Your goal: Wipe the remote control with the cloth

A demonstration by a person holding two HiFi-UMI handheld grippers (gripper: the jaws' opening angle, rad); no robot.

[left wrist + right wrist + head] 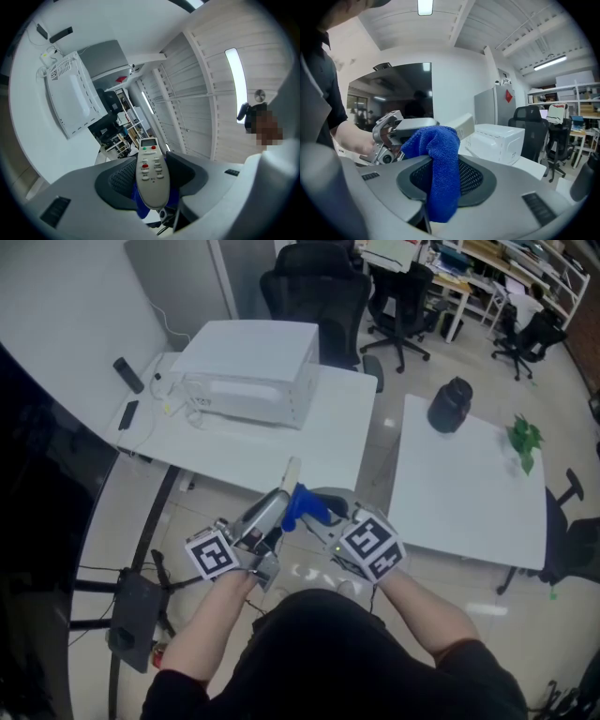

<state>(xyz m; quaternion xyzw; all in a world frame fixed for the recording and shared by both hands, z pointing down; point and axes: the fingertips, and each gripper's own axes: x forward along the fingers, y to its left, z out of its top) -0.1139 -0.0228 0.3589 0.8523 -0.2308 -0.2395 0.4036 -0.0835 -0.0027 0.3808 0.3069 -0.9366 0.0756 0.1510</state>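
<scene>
I hold both grippers close in front of my body, above the floor near the tables. The left gripper is shut on a light grey remote control; its button face with red and green keys points up. The right gripper is shut on a blue cloth that hangs over its jaws. The cloth's top lies against the remote and the left gripper's tips. A bit of blue cloth shows under the remote.
A white microwave-like box stands on the white table ahead. A second white table to the right carries a black round object and a green plant. Black office chairs stand behind.
</scene>
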